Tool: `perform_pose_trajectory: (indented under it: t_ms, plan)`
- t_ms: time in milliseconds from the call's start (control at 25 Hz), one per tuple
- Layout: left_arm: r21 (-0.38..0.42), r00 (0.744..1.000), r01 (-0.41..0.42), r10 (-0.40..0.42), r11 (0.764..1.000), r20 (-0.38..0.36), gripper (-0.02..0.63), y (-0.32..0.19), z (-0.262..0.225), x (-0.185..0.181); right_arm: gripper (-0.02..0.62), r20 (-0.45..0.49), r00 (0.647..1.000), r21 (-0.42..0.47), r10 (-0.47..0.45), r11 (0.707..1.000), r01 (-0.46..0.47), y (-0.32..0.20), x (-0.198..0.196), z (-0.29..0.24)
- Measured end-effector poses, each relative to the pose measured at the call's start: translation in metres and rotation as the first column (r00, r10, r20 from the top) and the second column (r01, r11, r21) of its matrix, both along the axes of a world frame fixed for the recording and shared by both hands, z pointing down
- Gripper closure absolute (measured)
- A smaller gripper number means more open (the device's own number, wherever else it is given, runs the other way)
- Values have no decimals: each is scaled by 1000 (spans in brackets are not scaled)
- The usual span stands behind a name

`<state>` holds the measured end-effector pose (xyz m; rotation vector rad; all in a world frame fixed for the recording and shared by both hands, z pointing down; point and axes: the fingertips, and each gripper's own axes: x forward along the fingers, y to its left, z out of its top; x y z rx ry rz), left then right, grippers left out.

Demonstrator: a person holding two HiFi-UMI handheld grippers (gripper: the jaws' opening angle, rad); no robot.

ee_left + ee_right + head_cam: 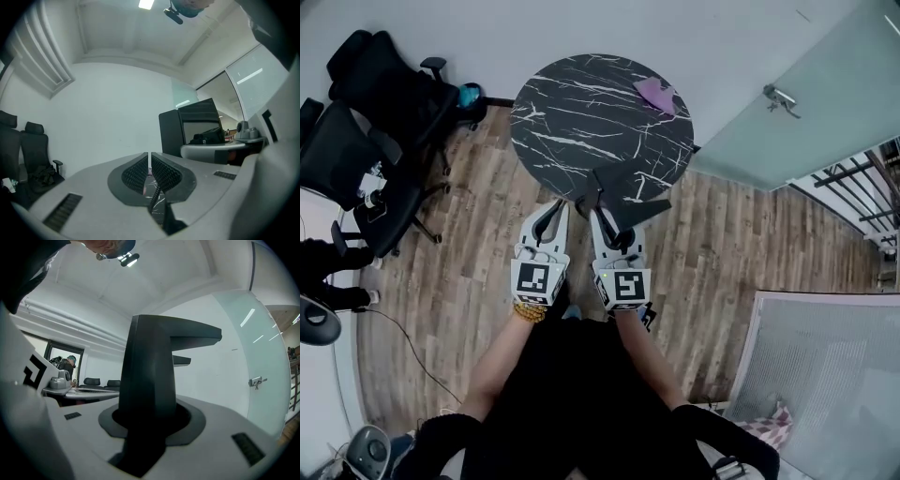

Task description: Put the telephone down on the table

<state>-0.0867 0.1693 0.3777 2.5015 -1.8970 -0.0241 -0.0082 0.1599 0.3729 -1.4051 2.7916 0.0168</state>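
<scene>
So here's where I'm at: my right gripper [606, 221] is clamped on the telephone [630, 210], a black angular thing. In the right gripper view it sticks straight up out of the jaws and fills the gap between them, with its top part jutting off to the right [154, 376]. From the head view, the phone sits right at the near edge of the round black marble table [581, 122], partly over the tabletop and partly over the wooden floor [469, 272]. It's in my grip and not lying on the table. I honestly can't tell if any corner of it touches the top. My left gripper [551, 211] is just beside the right one, also pointing at the table's near edge, and it's got nothing in it. In the left gripper view the two ribbed pads [137, 172] are pressed together with only a thin slit between them, and a bit of the white-veined marble shows below the slit. On the far side of the table there's a small purple thing [656, 94], well apart from the phone. Some black office chairs [375, 141] are off to the left, and a frosted glass door [825, 84] with a metal handle [780, 97] is on the right.
</scene>
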Motion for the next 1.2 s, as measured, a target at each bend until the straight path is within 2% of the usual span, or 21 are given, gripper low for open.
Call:
perform_pose_trajectory:
  t_ms: [200, 400, 720, 920, 1200]
  plan:
    - [1, 999, -11, 11, 1000, -31, 578, -31, -4, -18, 428, -10, 1000, -31, 21, 999, -21, -37, -16, -3]
    - [13, 996, 5, -4, 1000, -85, 578, -64, -15, -48, 428, -17, 1000, -57, 3, 998, -4, -66, -43, -10]
    - [-10, 995, -19, 18, 1000, -98, 578, -109, 4, -83, 430, 13, 1000, -107, -12, 994, 14, -103, -72, -1]
    - [-18, 992, -69, 67, 997, -107, 578, -121, 4, -76, 428, 35, 997, -136, -72, 988, 76, -110, -60, 3]
    - [-3, 986, -149, 149, 989, -73, 578, -152, 9, -62, 428, 43, 997, -145, -59, 987, 64, -147, -62, 23]
